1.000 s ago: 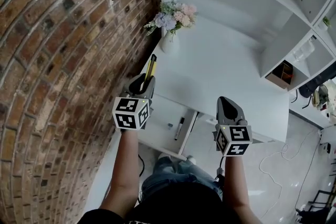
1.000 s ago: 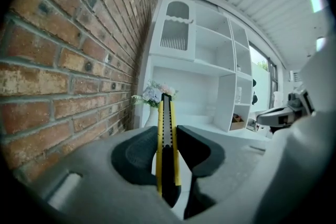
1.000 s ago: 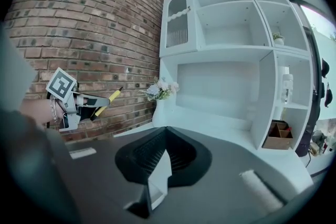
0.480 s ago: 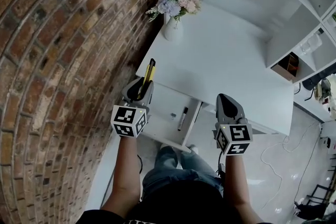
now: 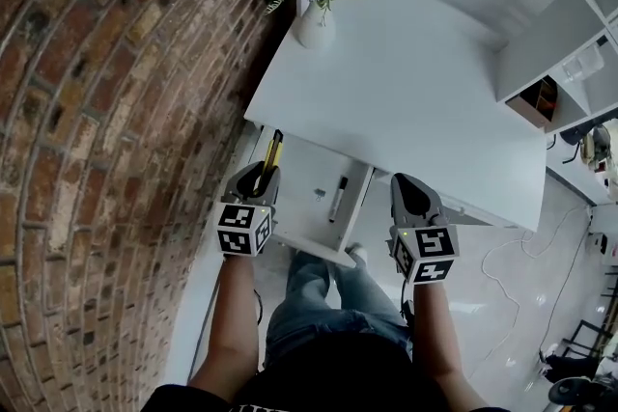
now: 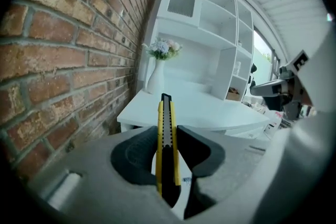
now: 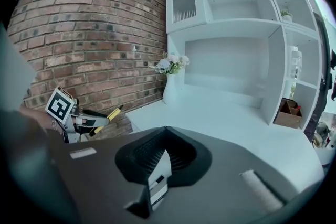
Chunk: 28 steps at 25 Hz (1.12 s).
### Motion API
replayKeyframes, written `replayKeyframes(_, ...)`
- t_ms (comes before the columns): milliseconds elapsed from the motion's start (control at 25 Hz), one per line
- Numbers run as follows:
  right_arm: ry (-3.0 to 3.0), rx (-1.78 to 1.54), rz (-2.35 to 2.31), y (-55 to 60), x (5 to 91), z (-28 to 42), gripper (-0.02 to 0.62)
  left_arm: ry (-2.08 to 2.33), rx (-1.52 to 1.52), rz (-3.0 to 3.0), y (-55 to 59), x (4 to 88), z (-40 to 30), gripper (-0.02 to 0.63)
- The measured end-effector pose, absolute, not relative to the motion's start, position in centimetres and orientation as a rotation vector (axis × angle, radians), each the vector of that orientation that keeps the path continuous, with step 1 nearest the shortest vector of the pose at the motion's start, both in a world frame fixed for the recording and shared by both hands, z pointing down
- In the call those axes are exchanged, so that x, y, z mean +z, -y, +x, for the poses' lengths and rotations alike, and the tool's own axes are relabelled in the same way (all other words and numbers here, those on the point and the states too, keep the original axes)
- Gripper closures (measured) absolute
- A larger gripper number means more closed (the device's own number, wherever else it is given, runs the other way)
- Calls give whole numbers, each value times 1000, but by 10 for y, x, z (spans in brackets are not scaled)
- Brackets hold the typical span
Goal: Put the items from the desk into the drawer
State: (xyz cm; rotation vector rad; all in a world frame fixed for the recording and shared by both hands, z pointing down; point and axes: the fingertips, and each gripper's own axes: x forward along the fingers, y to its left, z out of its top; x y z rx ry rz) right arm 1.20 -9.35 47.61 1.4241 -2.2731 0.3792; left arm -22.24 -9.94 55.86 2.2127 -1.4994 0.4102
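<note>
The left hand-held gripper (image 5: 262,172) was clamped on the yellow utility knife (image 5: 271,152), holding it over the open drawer (image 5: 301,229) under the desk (image 5: 406,101), apparently for release. The right hand-held gripper (image 5: 411,184) had its jaws together and was empty.

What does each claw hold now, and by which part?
The left claw pinches the yellow utility knife by its back half; the other end sticks out forward. The right claw holds nothing.

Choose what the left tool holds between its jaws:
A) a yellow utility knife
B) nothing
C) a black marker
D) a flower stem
A: in the left gripper view, the left tool is closed on a yellow utility knife that sticks out past its jaws.
</note>
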Motion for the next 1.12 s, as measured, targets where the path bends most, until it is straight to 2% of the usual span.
replayKeyframes(600, 2216, 497, 1331, 87, 519, 7, 588, 1194, 814, 1948, 105, 699, -192, 489)
replayKeyframes(1120, 2144, 535, 1334, 89, 544, 25, 588, 1168, 1022, 1690, 118, 802, -199, 489)
